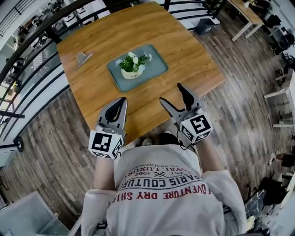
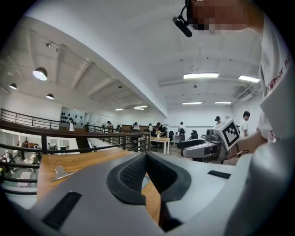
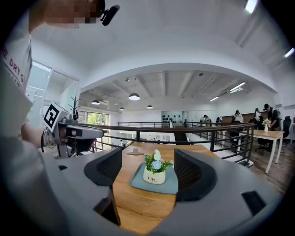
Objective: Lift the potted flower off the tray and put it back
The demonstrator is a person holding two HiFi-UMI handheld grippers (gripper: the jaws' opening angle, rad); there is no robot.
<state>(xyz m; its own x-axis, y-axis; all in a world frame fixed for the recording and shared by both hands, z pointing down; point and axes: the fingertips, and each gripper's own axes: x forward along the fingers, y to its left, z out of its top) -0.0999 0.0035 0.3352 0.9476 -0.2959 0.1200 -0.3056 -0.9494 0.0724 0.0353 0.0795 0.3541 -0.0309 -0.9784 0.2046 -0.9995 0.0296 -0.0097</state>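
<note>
A small white pot of white and blue flowers [image 1: 132,67] stands upright on a grey-blue tray [image 1: 154,69] in the middle of the wooden table [image 1: 138,27]. Both grippers hover over the table's near edge, well short of the tray. My left gripper [image 1: 121,103] is shut with nothing in it; in its own view the pads meet at the tips [image 2: 146,159]. My right gripper [image 1: 173,96] is open and empty. In the right gripper view the potted flower [image 3: 156,171] and tray [image 3: 167,185] show far off between the spread jaws [image 3: 150,169].
A small metal clip [image 1: 84,57] lies on the table, left of the tray. A black railing [image 1: 32,37] runs along the table's far and left sides. Wood floor [image 1: 239,92] surrounds the table, with other desks [image 1: 246,14] beyond.
</note>
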